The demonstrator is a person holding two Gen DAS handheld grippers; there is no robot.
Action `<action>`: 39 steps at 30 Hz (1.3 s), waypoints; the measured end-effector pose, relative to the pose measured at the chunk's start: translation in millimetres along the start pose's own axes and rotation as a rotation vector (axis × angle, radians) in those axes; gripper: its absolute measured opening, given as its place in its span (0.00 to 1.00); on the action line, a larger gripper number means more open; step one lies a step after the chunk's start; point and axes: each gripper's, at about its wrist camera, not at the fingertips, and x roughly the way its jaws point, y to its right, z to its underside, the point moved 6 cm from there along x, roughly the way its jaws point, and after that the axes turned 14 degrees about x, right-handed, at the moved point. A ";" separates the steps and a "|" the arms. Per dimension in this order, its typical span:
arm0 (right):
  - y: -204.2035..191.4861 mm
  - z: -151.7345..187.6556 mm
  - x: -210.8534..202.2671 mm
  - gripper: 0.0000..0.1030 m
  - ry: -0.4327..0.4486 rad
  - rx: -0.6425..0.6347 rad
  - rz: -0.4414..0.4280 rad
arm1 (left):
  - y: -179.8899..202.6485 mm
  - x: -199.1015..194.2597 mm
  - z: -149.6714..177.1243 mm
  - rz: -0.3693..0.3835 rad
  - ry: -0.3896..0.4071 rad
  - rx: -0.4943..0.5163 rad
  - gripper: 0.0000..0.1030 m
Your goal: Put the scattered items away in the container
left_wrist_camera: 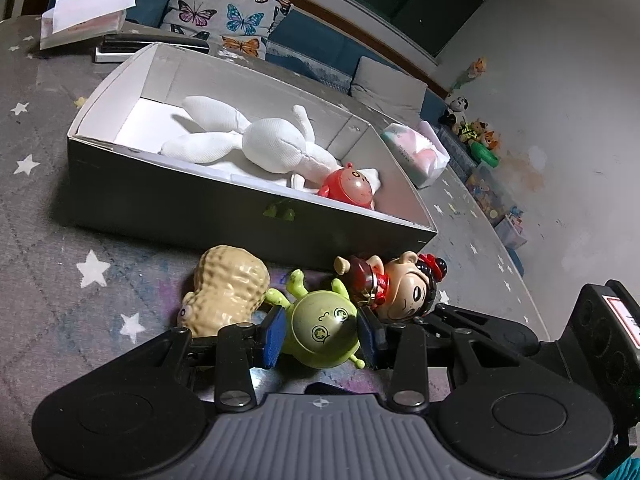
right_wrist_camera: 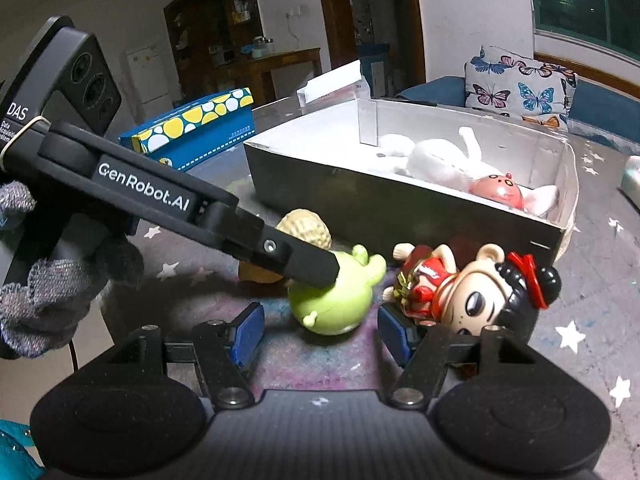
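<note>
A green round alien toy lies on the star-patterned cloth, between the blue pads of my left gripper, which is shut on it. It also shows in the right wrist view. A peanut toy lies to its left, a doll with black hair and a red bow to its right. My right gripper is open and empty, close in front of the green toy, its right pad beside the doll. The grey box behind holds a white plush rabbit and a red round toy.
A tissue pack lies to the right of the box. A blue box with yellow dots stands behind to the left. A butterfly cushion and sofa are beyond the table. Papers and a black item lie at the far corner.
</note>
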 end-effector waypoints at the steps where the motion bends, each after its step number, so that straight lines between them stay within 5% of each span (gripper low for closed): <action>1: -0.3 -0.9 1.3 0.63 0.001 0.002 -0.001 | 0.3 0.6 -0.5 0.001 -0.003 -0.001 0.40; 13: 4.5 -4.2 5.5 0.47 0.012 0.021 0.022 | 2.6 1.0 -0.2 0.004 -0.018 0.006 0.40; 24: -5.4 -8.5 -13.5 0.47 0.043 -0.027 0.037 | 16.0 -15.1 -4.6 0.022 0.016 0.015 0.40; 39: 1.7 -96.6 -18.6 0.47 0.194 -0.106 0.089 | 12.7 -18.0 -91.0 0.022 0.178 0.078 0.40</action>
